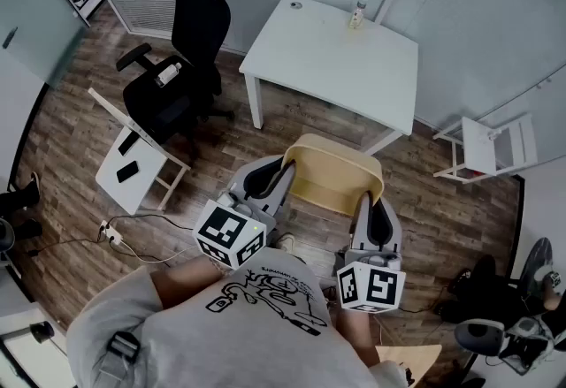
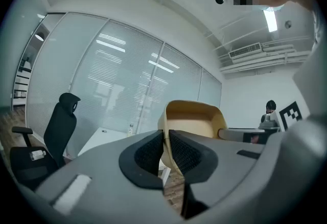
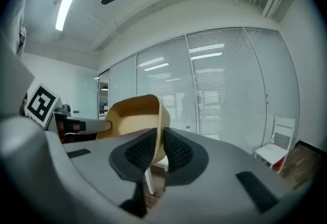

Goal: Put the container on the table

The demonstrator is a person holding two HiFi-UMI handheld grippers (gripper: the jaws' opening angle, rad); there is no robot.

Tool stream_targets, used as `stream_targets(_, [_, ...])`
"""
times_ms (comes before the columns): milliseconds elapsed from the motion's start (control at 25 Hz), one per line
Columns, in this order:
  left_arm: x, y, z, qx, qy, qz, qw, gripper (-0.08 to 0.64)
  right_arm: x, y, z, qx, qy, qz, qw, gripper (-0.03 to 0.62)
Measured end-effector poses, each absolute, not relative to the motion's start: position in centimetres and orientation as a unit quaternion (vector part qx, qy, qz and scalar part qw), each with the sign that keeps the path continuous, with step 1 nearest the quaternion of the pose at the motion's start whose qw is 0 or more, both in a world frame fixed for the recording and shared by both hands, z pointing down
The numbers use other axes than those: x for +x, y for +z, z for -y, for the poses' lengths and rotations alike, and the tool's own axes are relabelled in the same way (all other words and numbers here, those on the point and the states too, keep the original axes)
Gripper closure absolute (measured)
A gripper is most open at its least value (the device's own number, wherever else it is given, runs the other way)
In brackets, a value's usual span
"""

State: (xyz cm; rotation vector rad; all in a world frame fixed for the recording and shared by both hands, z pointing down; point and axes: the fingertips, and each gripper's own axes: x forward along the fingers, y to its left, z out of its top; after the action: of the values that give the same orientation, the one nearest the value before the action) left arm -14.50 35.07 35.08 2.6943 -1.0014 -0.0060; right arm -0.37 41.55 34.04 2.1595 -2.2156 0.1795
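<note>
A tan plastic container point(image 1: 333, 174) hangs in the air between my two grippers, above the wooden floor and short of the white table point(image 1: 334, 59). My left gripper point(image 1: 281, 176) is shut on the container's left wall; in the left gripper view the thin tan rim point(image 2: 164, 142) is pinched between the dark pads. My right gripper point(image 1: 370, 203) is shut on the right wall, with the container point(image 3: 137, 118) rising past its jaws in the right gripper view. The container looks empty. A small bottle point(image 1: 356, 15) stands near the table's far edge.
A black office chair point(image 1: 177, 68) stands left of the table. A small white folding side table point(image 1: 133, 161) is at the left, with cables on the floor beside it. A white folding chair point(image 1: 491, 146) is at the right. Glass walls with blinds close the far side.
</note>
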Motion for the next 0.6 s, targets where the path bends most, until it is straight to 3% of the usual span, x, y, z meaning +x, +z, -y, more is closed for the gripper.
stream_targets(600, [-10.2, 37.3, -36.6, 0.927, 0.02, 0.35, 0.134, 0.529, 3.9, 35.9, -43.1, 0.695, 0.072, 0.715, 0.014, 0.558])
